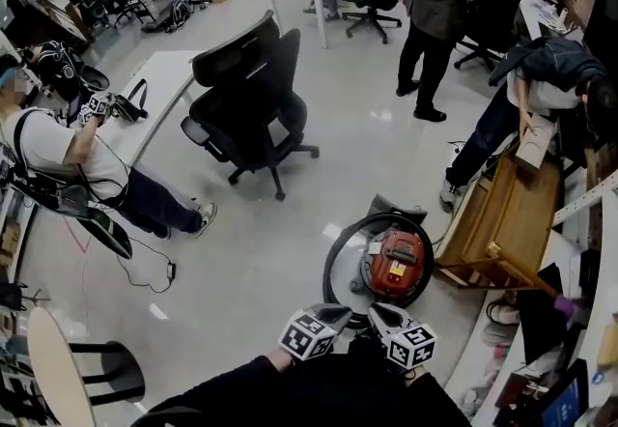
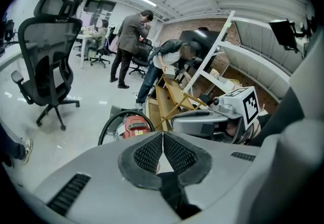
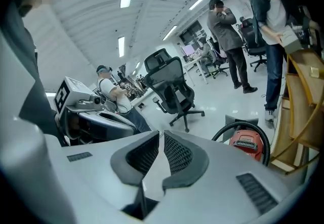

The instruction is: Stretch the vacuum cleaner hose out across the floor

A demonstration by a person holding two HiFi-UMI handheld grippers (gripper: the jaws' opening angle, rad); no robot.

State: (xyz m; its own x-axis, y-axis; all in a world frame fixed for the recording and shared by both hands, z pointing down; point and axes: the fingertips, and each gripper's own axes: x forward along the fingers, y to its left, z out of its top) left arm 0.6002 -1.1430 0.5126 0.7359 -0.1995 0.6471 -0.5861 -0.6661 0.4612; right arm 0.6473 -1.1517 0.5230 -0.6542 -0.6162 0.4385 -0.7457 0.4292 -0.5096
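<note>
A red vacuum cleaner (image 1: 398, 264) stands on the pale floor just ahead of me, and its black hose (image 1: 331, 256) is coiled in a loop around it. Both grippers are held close together, side by side, at the bottom of the head view. My left gripper (image 1: 336, 314) and my right gripper (image 1: 380, 312) point toward the vacuum from a short way off. In the left gripper view the jaws (image 2: 163, 138) are shut with nothing between them, and the vacuum (image 2: 135, 125) and hose (image 2: 107, 125) lie beyond. The right gripper (image 3: 162, 139) is likewise shut and empty, with the vacuum (image 3: 247, 142) ahead on the right.
A black office chair (image 1: 253, 97) stands on the floor beyond the vacuum. A wooden frame (image 1: 502, 222) lies right of it, with a person (image 1: 541, 87) bent over it. Another person (image 1: 439, 0) stands behind, and one (image 1: 68, 155) sits at the left by a white table (image 1: 164, 87).
</note>
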